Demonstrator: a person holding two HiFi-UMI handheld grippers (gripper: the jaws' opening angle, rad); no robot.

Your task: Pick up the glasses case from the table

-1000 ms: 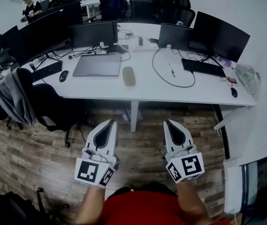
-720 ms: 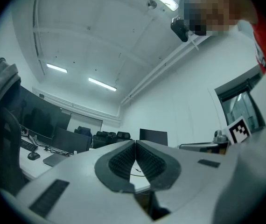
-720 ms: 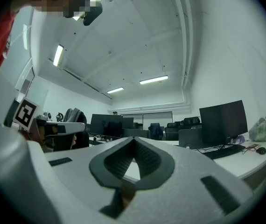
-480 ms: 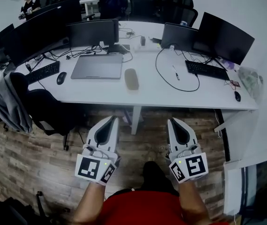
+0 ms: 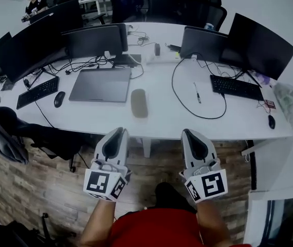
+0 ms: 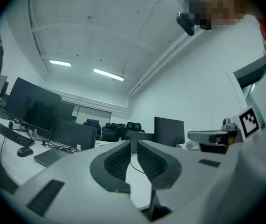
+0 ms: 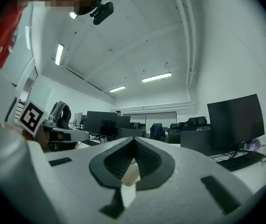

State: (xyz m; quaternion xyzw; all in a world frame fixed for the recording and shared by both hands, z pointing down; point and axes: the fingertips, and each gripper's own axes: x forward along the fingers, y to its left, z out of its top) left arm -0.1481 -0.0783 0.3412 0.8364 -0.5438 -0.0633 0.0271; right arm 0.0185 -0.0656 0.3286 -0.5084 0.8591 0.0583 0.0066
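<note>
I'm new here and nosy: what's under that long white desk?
Under the white desk, a white leg stands on the wood-pattern floor, and a black chair is partly tucked in at the left. The desk itself covers the rest, so anything farther back cannot be seen.

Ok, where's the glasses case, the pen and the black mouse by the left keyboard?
glasses case [image 5: 139, 103], head view, middle of its top.
pen [image 5: 197, 92], head view, middle of its barrel.
black mouse [image 5: 59, 99], head view, middle of its back.
</note>
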